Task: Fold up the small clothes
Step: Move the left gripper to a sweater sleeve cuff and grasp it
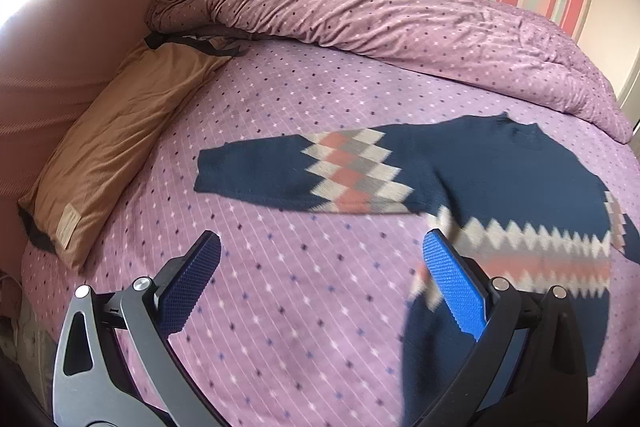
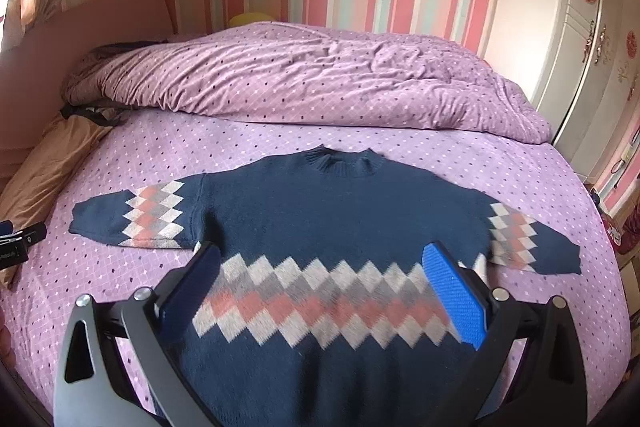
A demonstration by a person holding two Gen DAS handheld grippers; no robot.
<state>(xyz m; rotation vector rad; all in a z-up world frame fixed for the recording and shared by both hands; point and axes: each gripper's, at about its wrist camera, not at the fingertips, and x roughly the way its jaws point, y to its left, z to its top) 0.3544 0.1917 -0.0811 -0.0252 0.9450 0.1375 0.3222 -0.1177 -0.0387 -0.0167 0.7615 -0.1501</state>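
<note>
sweater: navy knit sweater with pink, grey and white diamond bands (image 2: 320, 227), spread flat on the purple dotted bedsheet (image 2: 280, 139)
left gripper (image 1: 322, 283): spread wide, holding nothing
right gripper (image 2: 322, 287): same, wide and holding nothing
risk: a shallow pinch probably grabs one knit layer, so the fold drags crooked

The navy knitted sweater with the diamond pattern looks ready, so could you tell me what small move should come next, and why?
Probably bring the open left claw forward to the left sleeve cuff. The navy knitted sweater lies flat, both sleeves spread, and neither claw holds anything.
</note>
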